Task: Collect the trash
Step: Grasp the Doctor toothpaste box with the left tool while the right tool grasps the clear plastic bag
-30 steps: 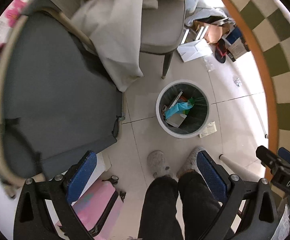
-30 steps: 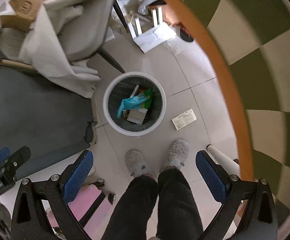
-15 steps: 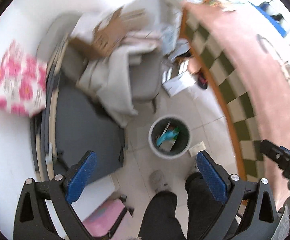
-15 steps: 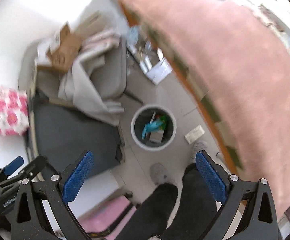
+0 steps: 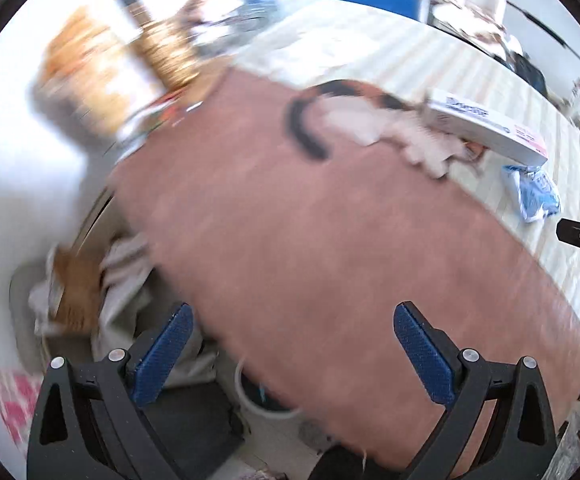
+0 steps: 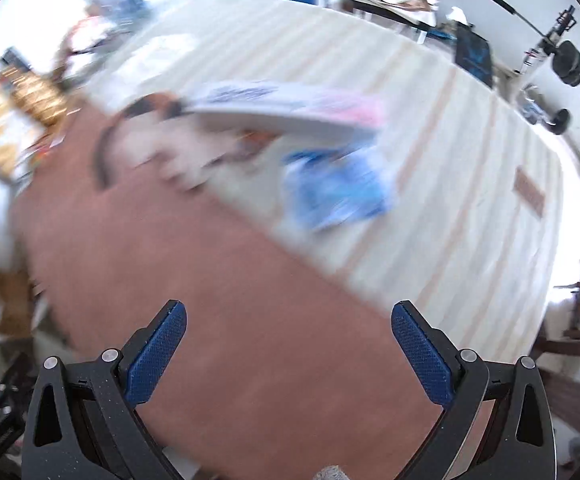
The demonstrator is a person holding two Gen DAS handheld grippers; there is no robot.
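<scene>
Both of your grippers are empty, with the jaws spread wide: the left gripper (image 5: pixel 290 344) and the right gripper (image 6: pixel 289 340) both look over the brown cloth (image 5: pixel 330 240) that covers the near part of the table.

The trash lies beyond that cloth, on the striped cloth (image 6: pixel 450 160). Take the white box (image 5: pixel 486 126) as your landmark. A crumpled blue wrapper (image 5: pixel 534 192) lies just beside the box, on the side nearer to you. White crumpled tissue (image 5: pixel 422 144) lies to the left of the box and seems to touch it. In the right wrist view the box and the wrapper (image 6: pixel 338 188) are blurred, so I cannot tell whether they touch.

I judge that the step in hand is reaching for the next piece. Slow the swing first, because the pictures are smeared. Then bring the right gripper low over the wrapper, and close on its raised folds, not on the cloth below.

One second ago both cameras looked down at the floor and the trash bin; now they point at the table top. Only the white rim of the bin (image 5: pixel 250 400) shows, under the table edge.
</scene>
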